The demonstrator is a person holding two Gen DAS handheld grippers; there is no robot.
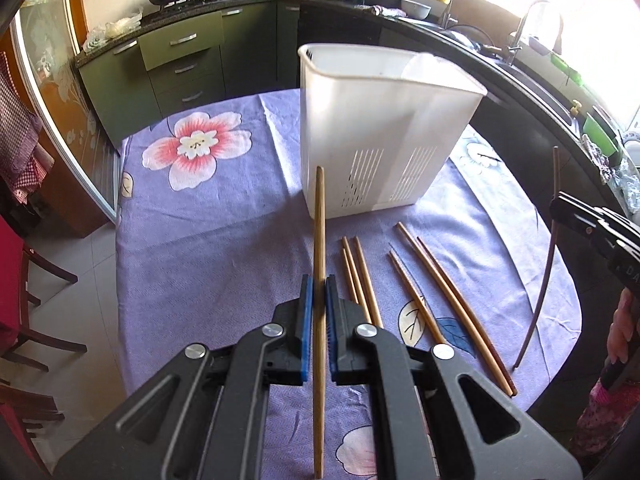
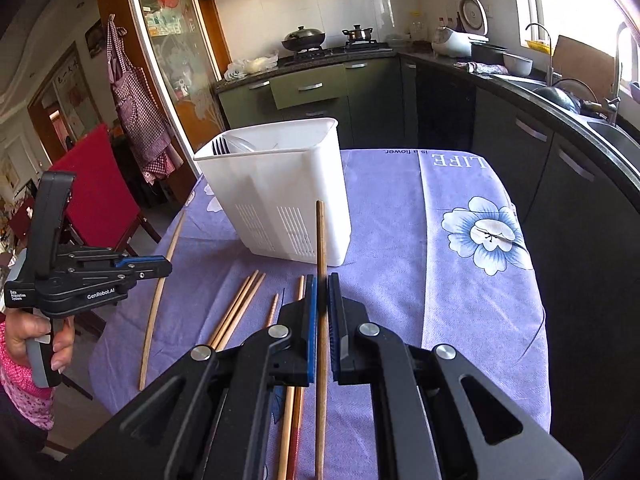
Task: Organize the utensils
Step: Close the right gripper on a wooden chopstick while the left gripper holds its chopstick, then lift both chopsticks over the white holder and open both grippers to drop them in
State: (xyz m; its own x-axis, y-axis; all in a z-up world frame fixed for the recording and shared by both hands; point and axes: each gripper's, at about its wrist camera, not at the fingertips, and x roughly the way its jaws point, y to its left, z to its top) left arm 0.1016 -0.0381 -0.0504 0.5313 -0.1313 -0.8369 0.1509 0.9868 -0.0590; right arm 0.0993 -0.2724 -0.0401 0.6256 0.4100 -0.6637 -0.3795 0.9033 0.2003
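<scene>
A: Both loaded?
B: Yep. My left gripper (image 1: 316, 292) pinches one chopstick (image 1: 319, 240), right gripper (image 2: 322, 292) pinches another (image 2: 321, 248), w/ the white utensil caddy (image 1: 384, 120) just ahead.
A: Tip?
B: Aim tips over the rim, drop straight in.

table (image 1: 200, 248): floral cloth | white caddy (image 1: 384, 128) | loose chopsticks (image 1: 416, 296)
</scene>
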